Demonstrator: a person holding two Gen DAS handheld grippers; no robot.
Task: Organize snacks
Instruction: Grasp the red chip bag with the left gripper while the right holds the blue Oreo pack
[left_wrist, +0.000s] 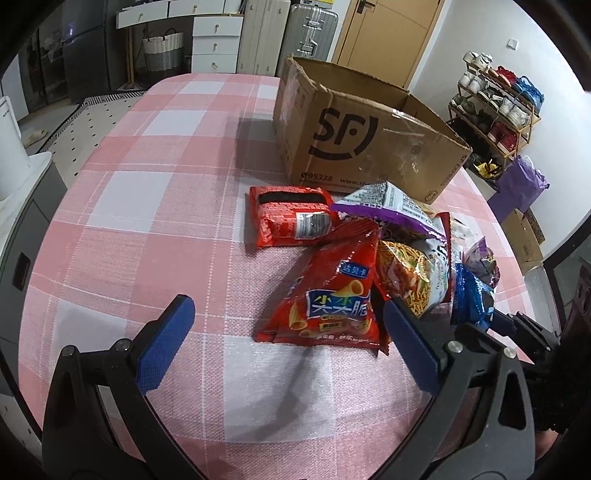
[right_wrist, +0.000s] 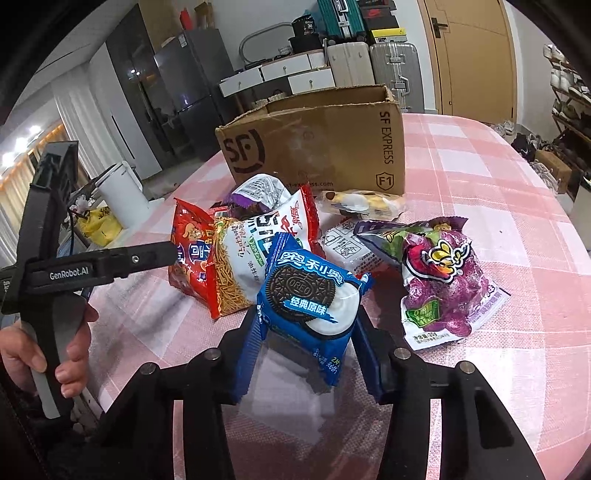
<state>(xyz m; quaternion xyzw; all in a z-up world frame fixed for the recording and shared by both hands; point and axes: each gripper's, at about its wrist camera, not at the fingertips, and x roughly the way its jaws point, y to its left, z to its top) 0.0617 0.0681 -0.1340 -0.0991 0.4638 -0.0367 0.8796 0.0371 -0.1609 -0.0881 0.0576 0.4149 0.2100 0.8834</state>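
A pile of snack packs lies on the pink checked tablecloth in front of an open SF cardboard box. My right gripper is shut on a blue Oreo pack and holds it above the cloth; the pack also shows in the left wrist view. My left gripper is open and empty, its fingers either side of a red cone-snack bag. Behind it lie a red seaweed pack, a purple-white bag and a noodle-snack bag. A purple bag lies right of the Oreo pack.
A clear pack of small cakes and a white pack lie near the box. A white appliance stands off the table's left edge. A shoe rack and suitcases stand beyond the table.
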